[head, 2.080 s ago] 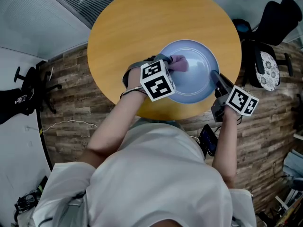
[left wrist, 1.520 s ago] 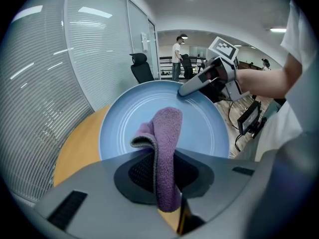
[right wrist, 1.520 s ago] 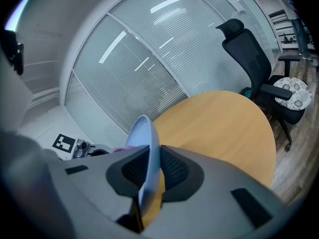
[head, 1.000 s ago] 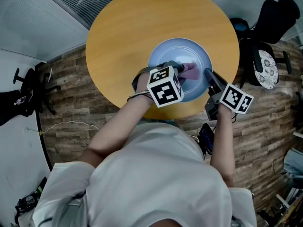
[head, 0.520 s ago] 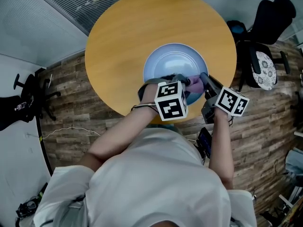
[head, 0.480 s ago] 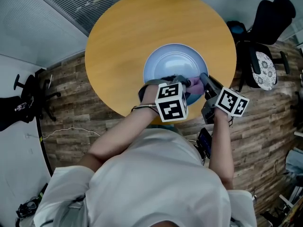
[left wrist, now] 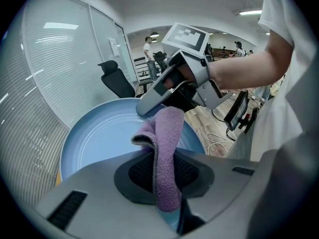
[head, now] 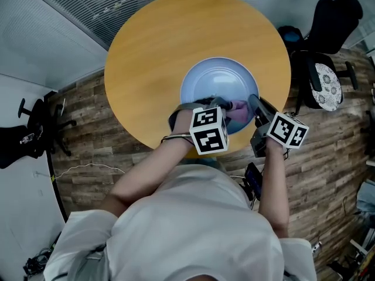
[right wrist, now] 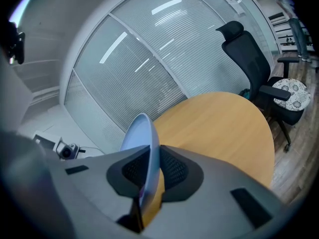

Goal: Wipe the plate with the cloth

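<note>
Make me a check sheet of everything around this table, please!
Surface: round wooden table.
Job's things: blue plate at the table's near side; purple cloth held over it.
Clutter: nothing seen on the table.
Grippers: left gripper shut on the cloth; right gripper shut on the plate's rim.
Cables: thin white cable on the floor.
Surroundings: wood-plank floor, black office chairs, blinds behind glass.

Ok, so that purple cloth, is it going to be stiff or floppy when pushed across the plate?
Probably floppy: the cloth folds over itself and droops where the left gripper pinches it. Its fuzzy pile suggests it is light and should drag on the plate rather than skid.
</note>
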The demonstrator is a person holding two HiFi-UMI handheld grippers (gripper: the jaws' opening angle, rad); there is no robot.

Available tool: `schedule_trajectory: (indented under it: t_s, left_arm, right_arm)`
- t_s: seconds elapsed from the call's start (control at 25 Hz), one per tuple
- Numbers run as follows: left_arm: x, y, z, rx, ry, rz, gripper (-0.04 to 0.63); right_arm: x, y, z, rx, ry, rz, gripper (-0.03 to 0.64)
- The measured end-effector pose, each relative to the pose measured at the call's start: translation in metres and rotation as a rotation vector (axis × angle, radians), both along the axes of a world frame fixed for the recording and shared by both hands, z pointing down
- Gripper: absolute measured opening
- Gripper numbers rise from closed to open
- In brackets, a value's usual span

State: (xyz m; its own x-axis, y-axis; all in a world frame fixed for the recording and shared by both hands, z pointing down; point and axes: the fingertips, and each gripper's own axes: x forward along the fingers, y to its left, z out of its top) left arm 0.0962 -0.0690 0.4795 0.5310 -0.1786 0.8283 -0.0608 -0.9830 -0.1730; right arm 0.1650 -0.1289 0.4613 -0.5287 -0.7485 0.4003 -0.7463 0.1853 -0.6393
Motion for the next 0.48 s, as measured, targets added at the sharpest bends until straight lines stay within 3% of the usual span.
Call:
schedule_trajectory:
  t_s: [0.48]
  left_arm:
    - [-0.037,-0.027,0.019,-0.023,-0.038,-0.116,0.064]
  right_arm:
    - [0.041,0.011,0.01,-0.014,0.001,0.096,0.052]
